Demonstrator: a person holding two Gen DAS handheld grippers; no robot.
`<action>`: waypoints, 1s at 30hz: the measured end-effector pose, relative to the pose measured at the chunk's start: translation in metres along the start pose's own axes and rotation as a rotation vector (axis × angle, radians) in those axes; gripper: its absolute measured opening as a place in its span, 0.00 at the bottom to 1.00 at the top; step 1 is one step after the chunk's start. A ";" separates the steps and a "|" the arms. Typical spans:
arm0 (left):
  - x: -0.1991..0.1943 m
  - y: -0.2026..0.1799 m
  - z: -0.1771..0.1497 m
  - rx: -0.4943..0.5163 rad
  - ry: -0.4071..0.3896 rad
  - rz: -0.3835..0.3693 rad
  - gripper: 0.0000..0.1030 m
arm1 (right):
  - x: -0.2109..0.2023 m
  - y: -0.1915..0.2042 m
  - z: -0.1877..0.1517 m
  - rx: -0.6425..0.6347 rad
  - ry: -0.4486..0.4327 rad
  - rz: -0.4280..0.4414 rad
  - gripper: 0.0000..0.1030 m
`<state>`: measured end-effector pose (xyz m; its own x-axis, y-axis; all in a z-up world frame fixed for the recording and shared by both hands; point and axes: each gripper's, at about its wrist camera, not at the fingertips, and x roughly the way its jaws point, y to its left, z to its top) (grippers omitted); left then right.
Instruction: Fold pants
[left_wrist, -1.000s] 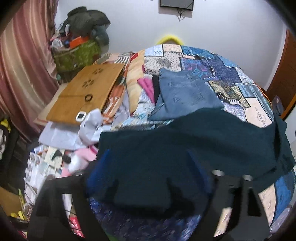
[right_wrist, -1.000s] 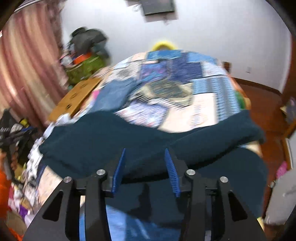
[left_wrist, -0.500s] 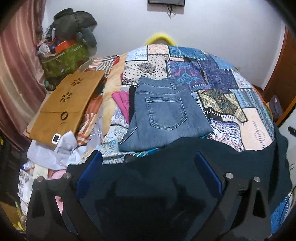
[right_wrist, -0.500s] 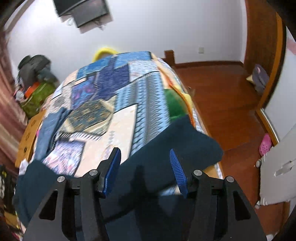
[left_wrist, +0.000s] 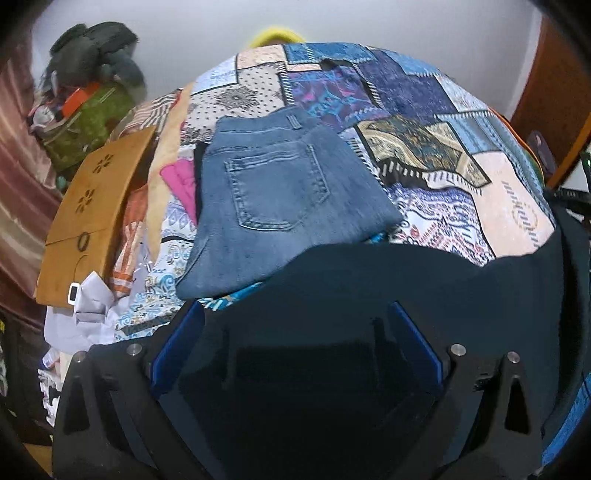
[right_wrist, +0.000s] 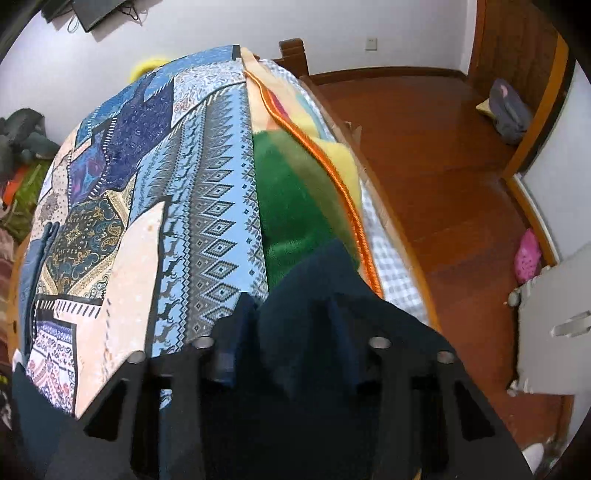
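- Left gripper (left_wrist: 295, 343): jaws spread over dark teal pants (left_wrist: 369, 280) lying on patchwork bed (left_wrist: 406, 92), near folded jeans (left_wrist: 280, 199).
- Right gripper (right_wrist: 291, 332): pinching pants' edge (right_wrist: 314, 280) at bedside.

**Soft indoor light, heavy fisheye bend**

The room sits in even, diffuse light with no hard shadows; the white wall (left_wrist: 369, 22) looks flat and slightly grey. Both views bulge strongly and darken to black at the corners. The folded jeans (left_wrist: 280, 206) are slightly smeared by motion. The dark pants (left_wrist: 369, 295) swallow the light and show almost no detail. A faint sheen lies on the wooden floor (right_wrist: 443, 177).
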<state>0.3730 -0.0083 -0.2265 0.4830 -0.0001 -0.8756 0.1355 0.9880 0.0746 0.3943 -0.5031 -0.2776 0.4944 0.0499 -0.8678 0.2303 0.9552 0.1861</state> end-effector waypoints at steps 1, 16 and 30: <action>0.000 -0.002 0.000 0.006 0.002 0.000 0.98 | -0.003 -0.001 -0.002 -0.001 -0.008 -0.005 0.13; -0.026 -0.075 -0.029 0.147 0.061 -0.096 0.97 | -0.171 -0.040 -0.044 -0.009 -0.290 0.084 0.08; -0.047 -0.160 -0.073 0.268 0.084 -0.188 0.98 | -0.204 -0.094 -0.124 0.077 -0.304 0.121 0.07</action>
<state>0.2655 -0.1549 -0.2317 0.3563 -0.1544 -0.9215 0.4434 0.8961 0.0213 0.1675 -0.5672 -0.1754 0.7468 0.0616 -0.6622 0.2115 0.9220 0.3243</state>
